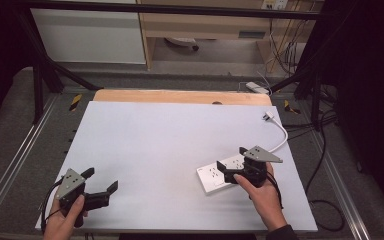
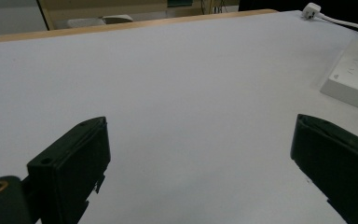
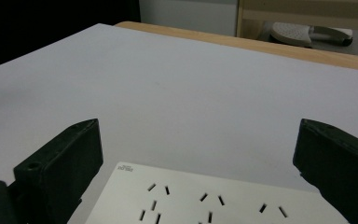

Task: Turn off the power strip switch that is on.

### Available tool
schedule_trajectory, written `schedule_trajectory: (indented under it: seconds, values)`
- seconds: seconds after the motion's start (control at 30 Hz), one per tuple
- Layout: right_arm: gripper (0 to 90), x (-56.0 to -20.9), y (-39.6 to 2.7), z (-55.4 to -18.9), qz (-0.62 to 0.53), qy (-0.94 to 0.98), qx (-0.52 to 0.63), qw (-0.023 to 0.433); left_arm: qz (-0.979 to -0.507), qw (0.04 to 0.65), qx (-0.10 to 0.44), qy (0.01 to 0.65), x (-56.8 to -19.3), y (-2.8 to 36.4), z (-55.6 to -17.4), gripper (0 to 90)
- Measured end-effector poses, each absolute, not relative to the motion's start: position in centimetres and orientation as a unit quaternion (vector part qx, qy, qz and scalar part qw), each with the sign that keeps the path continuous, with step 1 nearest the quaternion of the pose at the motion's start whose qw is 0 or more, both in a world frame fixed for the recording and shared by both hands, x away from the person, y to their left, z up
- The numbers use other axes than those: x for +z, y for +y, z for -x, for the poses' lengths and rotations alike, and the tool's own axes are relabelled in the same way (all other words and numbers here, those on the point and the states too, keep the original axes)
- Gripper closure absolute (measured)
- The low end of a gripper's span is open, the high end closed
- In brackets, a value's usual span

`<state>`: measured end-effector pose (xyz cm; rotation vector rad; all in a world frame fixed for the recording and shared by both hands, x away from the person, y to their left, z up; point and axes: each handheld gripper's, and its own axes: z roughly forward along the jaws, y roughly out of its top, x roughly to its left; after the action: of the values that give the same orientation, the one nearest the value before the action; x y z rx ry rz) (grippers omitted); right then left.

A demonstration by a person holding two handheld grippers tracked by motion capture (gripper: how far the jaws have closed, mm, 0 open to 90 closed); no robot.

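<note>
Right gripper view puts my right claw (image 3: 198,163) at the bottom of the frame, its two black jaws spread wide with nothing pinched between them. The flat white plastic power strip (image 3: 214,198) lies between and just below them, its slotted sockets facing up at the lower centre; the pads stand clear of its sides, so I have released it rather than grasped it. I judge the claw hovers here because the strip is the thing in hand, resting flat where I can straddle it.

In the high view the same claw (image 1: 232,162) sits at the lower right, over the near end of the strip (image 1: 215,177), whose white cable (image 1: 281,135) curves away to a white plug (image 1: 267,116) at the upper right of the sheet. The cable lies slack, likely so the strip can be shifted freely.

My left claw (image 1: 101,181) waits at the lower left, also gaping and empty, well apart from the strip; its own view has the strip (image 2: 354,77) at the right edge.

Everything rests on a matte white sheet (image 1: 155,150) over a pale wooden tabletop (image 1: 180,96), framed by black metal struts (image 1: 37,80). Beyond are a grey carpeted floor, a pale wooden cabinet (image 1: 205,25) and tangled dark cables (image 1: 285,50) at the upper right.
</note>
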<state>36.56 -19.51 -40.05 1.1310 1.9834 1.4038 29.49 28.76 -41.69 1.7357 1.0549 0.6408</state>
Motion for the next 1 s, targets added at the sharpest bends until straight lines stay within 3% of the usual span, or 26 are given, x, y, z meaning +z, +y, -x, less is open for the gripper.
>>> schedule_trajectory:
  seconds: [1.0]
  values:
    - [3.3, -37.2, -23.5, -35.7, -0.407, 0.663, 0.553, 0.298, -0.710, 0.488, 0.266, 0.431, -41.6, 28.8, -29.4, 4.5]
